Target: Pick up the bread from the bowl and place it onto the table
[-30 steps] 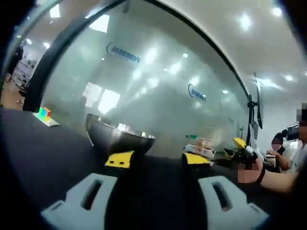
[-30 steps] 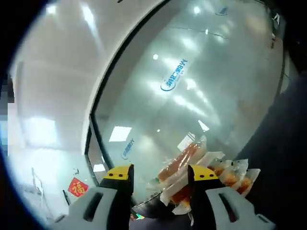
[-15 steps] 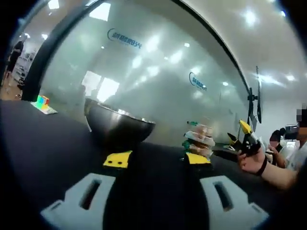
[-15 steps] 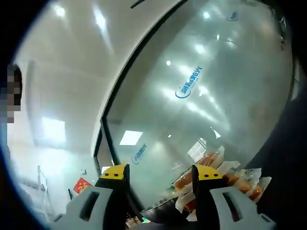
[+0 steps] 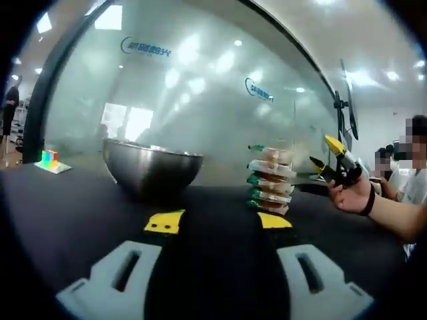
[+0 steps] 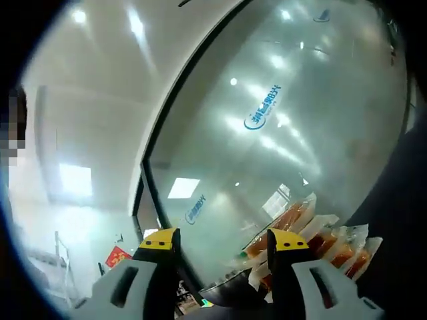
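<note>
Bowl: a round, shiny steel bowl (image 5: pixel 152 167) is sitting on the dark matte counter (image 5: pixel 60 207), ahead and left of the left claw (image 5: pixel 218 221).
Bread: clear crinkly packets of bread (image 5: pixel 269 180) are lying stacked beside the bowl on the counter, just beyond the left claw's right tip; in the right gripper view the packets (image 6: pixel 313 237) are fanning out behind the right claw (image 6: pixel 223 240).
Room: bare counter is stretching between the claw and the bowl; a frosted glass wall (image 5: pixel 200 100) is closing off the far edge.
Claws: both are standing apart, gripping nothing.
Other: a hand (image 5: pixel 353 195) is holding a yellow tool at right.
</note>
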`<action>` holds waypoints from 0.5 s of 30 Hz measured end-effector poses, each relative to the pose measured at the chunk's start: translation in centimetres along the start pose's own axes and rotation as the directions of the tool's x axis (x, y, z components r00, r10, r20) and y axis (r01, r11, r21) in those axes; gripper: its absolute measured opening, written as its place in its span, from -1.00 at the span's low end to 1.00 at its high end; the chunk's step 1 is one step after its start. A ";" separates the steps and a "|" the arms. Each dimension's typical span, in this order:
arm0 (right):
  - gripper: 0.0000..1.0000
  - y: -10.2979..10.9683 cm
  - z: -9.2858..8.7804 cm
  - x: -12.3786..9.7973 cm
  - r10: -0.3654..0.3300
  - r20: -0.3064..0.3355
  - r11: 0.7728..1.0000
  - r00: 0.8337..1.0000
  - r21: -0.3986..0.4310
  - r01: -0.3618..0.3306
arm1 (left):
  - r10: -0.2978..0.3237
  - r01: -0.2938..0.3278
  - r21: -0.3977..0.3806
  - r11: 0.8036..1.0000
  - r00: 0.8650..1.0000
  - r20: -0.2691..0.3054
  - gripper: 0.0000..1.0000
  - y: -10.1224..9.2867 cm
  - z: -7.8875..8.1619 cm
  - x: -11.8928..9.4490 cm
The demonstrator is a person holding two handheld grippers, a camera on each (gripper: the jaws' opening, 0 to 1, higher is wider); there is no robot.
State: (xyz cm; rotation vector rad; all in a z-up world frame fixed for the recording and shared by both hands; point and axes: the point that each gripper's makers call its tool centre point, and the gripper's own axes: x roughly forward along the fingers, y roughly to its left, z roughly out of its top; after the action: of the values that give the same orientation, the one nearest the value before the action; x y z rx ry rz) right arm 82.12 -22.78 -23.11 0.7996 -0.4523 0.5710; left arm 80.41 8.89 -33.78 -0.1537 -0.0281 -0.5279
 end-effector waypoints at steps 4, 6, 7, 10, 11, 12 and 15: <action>-0.03 -0.1 -0.2 -0.1 -0.008 -0.002 1.000 1.000 0.011 0.008 | 0.007 -0.007 -0.002 1.000 1.000 0.001 -0.35 0.3 0.0 -0.1; -0.03 -0.1 -0.4 0.0 -0.009 -0.006 1.000 1.000 0.018 0.009 | 0.008 -0.008 -0.005 1.000 1.000 0.005 -0.35 0.4 0.1 -0.1; -0.04 -0.1 -0.5 0.0 -0.009 -0.008 1.000 1.000 0.018 0.009 | 0.009 -0.009 -0.006 1.000 1.000 0.005 -0.35 0.5 0.1 -0.1; -0.04 -0.1 -0.6 0.0 -0.008 -0.013 1.000 1.000 0.017 0.009 | 0.008 -0.008 -0.005 1.000 1.000 0.007 -0.35 0.4 0.1 -0.1; -0.04 -0.2 -0.6 0.0 -0.009 -0.013 1.000 1.000 0.018 0.010 | 0.005 -0.005 -0.007 1.000 1.000 0.009 -0.35 0.4 0.1 -0.1; -0.04 -0.2 -0.6 0.0 -0.010 -0.012 1.000 1.000 0.019 0.011 | -0.001 0.001 -0.013 1.000 1.000 0.016 -0.35 0.3 0.3 -0.2; -0.04 -0.3 -0.5 0.0 -0.014 -0.010 1.000 1.000 0.021 0.015 | -0.007 0.007 -0.014 1.000 1.000 0.022 -0.35 0.1 0.4 -0.1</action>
State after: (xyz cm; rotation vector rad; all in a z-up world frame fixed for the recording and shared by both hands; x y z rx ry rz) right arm 82.45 -22.56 -23.59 0.8188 -0.4315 0.5669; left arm 80.36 9.13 -33.44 -0.1731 -0.0464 -0.5333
